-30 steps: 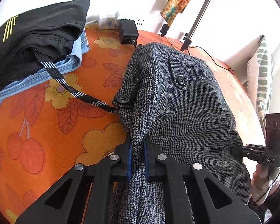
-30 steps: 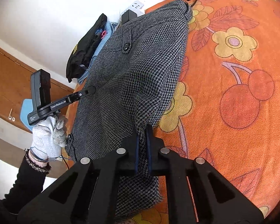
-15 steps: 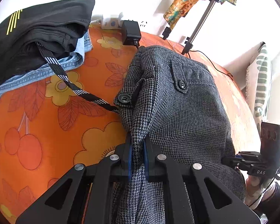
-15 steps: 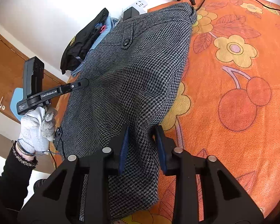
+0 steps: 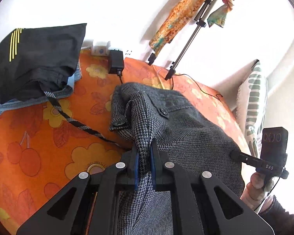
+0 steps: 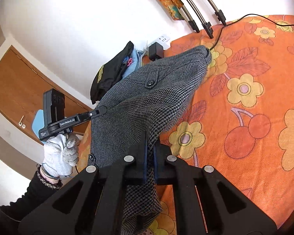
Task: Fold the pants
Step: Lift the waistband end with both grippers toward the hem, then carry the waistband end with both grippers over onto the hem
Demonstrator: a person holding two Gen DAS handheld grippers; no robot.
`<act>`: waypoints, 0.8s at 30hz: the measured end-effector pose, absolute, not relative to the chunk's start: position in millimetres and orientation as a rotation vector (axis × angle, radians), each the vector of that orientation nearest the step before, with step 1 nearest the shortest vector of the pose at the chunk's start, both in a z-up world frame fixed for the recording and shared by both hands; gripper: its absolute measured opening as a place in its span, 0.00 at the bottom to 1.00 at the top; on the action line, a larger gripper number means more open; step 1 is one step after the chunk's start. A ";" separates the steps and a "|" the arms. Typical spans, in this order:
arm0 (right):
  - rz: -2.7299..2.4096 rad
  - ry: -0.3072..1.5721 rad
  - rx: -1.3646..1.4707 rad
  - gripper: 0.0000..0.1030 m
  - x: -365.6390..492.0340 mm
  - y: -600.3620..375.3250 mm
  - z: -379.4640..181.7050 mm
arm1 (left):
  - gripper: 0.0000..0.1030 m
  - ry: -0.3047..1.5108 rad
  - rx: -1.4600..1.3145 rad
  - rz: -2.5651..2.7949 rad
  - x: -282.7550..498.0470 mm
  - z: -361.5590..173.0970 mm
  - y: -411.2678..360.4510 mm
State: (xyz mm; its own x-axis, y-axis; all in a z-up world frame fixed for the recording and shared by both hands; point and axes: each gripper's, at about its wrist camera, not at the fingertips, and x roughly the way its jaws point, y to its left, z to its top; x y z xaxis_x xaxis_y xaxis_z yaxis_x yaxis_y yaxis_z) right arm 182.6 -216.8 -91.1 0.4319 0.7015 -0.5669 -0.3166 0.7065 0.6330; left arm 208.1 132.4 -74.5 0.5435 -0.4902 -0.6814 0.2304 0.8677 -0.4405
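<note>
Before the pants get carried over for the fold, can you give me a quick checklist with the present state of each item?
1. Left gripper clamped on the grey pants: ok, fabric pinched between its pads.
2. Right gripper clamped on the pants: ok, fabric runs between its pads.
3. Near end lifted off the orange bedspread: ok; the waistband end looks to rest on it.
4. Striped strap clear of the pants: cannot tell, it runs under their edge.
5. Pile of folded clothes out of the way: ok, off to the side.
6. Tripod legs and cable clear: not ok, cable ends at the waistband corner.
</note>
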 end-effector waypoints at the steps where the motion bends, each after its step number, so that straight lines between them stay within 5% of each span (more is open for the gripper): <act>1: 0.666 0.903 0.484 0.05 180.9 -221.4 -84.7 | 0.08 0.884 -0.331 -0.449 206.1 -66.1 131.5; 13: 0.658 0.635 0.484 0.05 125.2 -272.4 14.8 | 0.08 0.739 -0.321 -0.563 152.8 18.9 90.4; 24: 0.686 0.567 0.460 0.05 25.6 -305.0 43.0 | 0.08 0.773 -0.279 -0.558 48.2 38.4 58.2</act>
